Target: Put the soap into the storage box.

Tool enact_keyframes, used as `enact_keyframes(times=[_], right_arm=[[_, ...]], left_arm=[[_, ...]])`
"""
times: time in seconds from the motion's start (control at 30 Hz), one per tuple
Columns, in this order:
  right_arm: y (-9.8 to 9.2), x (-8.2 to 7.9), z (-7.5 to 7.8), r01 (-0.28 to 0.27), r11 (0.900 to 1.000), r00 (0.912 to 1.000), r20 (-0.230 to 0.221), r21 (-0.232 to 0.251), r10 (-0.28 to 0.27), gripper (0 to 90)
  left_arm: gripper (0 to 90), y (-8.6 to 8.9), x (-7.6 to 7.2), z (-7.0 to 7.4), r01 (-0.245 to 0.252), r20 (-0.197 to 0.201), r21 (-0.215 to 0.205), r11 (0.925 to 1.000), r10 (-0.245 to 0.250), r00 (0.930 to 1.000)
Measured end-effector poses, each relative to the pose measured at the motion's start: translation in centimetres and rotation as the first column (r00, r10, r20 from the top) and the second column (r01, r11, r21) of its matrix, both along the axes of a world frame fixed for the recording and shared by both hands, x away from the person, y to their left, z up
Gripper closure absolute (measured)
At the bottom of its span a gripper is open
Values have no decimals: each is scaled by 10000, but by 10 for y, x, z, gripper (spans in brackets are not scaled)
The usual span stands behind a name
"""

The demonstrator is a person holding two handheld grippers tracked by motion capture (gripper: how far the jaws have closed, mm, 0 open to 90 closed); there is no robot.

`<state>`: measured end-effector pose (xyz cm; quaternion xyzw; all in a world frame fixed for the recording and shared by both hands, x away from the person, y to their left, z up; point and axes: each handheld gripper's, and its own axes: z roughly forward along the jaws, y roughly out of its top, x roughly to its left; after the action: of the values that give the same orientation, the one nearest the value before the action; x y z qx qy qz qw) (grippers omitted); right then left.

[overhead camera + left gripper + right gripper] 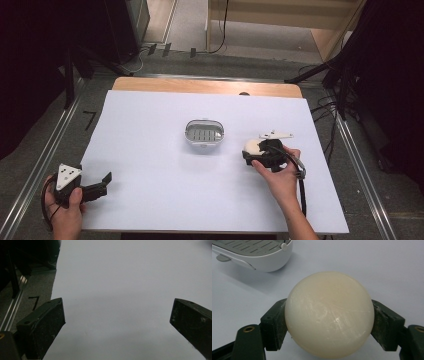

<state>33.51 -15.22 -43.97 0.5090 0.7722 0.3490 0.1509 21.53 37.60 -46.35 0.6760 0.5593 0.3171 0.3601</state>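
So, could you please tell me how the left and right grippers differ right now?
The left gripper has its jaws spread wide with nothing between them; the right gripper is closed on a cream soap bar. The left sits at the sheet's near-left edge, the right beside the soap dish. Both are hand-held.

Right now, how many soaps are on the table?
1. The soap is clamped between the right gripper jaws, right of the dish at mid-table. None lies in the dish as far as its grate shows.

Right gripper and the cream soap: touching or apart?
Touching. The right gripper view shows the right gripper with both jaws pressed against the cream soap.
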Motion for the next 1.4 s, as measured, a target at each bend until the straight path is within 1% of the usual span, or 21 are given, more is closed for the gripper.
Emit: enact_keyframes(times=[0.07, 0.23, 0.33, 0.5, 0.57, 0.73, 0.87, 1.03, 1.4], right_arm=[[2, 1, 1, -62, 10000, 10000, -3, 55, 62, 251], [9, 3, 7, -233, 9997, 9997, 80, -11, 233, 251], [13, 4, 10, -247, 9996, 9996, 113, 101, 246, 250], [19, 8, 10, -299, 9995, 9995, 40, 59, 299, 251], [21, 9, 12, -373, 9993, 9993, 77, 45, 373, 251], [27, 11, 14, -493, 9987, 9987, 95, 121, 492, 251], [30, 12, 15, -524, 9985, 9986, 24, 126, 524, 251], [35, 12, 18, -579, 9983, 9983, 113, 1, 579, 250], [46, 16, 22, -777, 9969, 9969, 157, 93, 776, 251]], left_arm=[[4, 0, 0, 0, -6, 2, 4, 10000, 6, 10000], [4, 0, 0, 0, -5, 14, -40, 10000, 5, 10000], [4, 0, 0, 0, -5, -2, -10, 10000, 5, 10000], [4, 0, 0, 0, 2, 16, -53, 10000, -2, 10000], [4, 0, 0, 0, 13, -6, -29, 10000, -13, 10000], [4, 0, 0, 0, 21, -4, -50, 10000, -21, 10000], [4, 0, 0, 0, 24, -5, -28, 10000, -24, 10000], [4, 0, 0, 0, 26, 0, -37, 10000, -26, 10000], [4, 1, 0, 0, 46, 8, -68, 10000, -46, 10000]])
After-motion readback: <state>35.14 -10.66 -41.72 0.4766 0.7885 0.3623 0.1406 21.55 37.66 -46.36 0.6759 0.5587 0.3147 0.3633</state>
